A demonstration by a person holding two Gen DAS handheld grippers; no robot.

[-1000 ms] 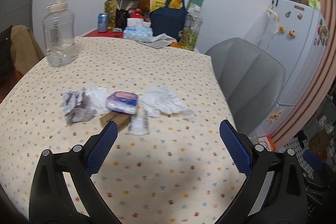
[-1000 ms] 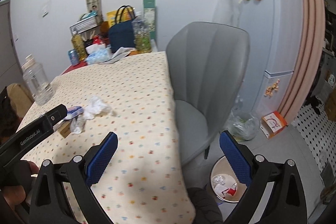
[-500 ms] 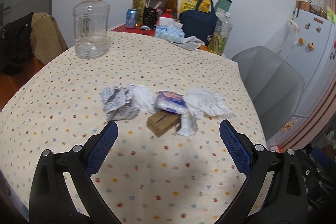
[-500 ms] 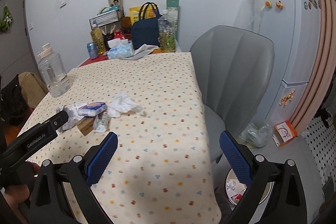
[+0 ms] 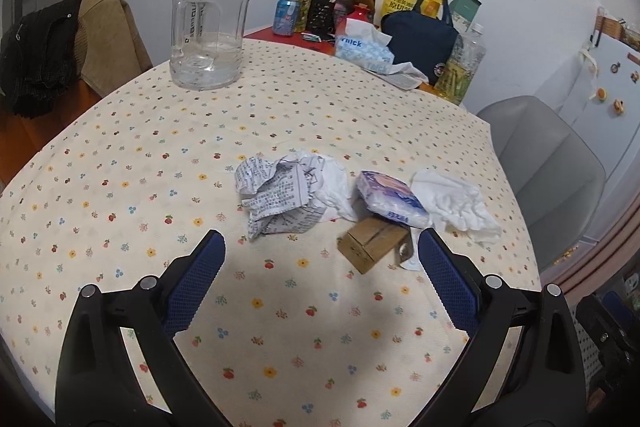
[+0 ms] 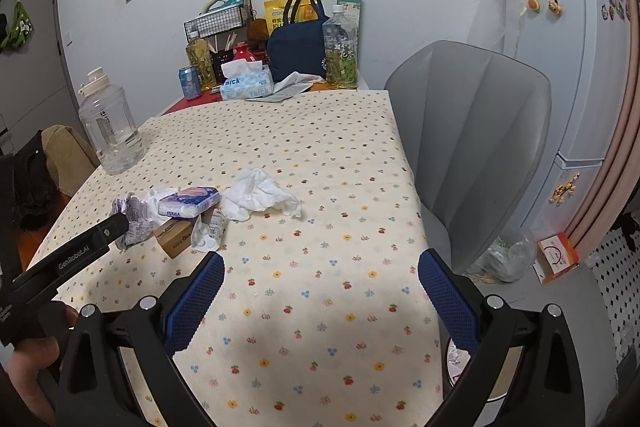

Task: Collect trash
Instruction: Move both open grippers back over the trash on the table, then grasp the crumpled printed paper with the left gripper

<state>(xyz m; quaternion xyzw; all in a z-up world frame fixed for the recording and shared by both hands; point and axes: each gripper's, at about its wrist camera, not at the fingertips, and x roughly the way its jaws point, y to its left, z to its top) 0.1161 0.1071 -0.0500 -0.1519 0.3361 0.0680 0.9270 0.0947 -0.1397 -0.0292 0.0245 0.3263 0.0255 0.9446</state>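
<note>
Both the left gripper (image 5: 320, 251) and the right gripper (image 6: 320, 271) hovered over the worktop (image 5: 120, 155) with jaws wide apart and empty, while the trash lay clustered mid-cloth: crumpled paper (image 5: 276, 199), tissue pack (image 5: 390, 199), cardboard box (image 5: 372, 243) and white tissue (image 5: 456, 205).

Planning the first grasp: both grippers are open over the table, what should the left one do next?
Probably ease the left gripper forward and down onto the crumpled printed paper. It is open, empty, short of the trash pile, and that paper lies nearest its left finger, apart from the cardboard box.
</note>
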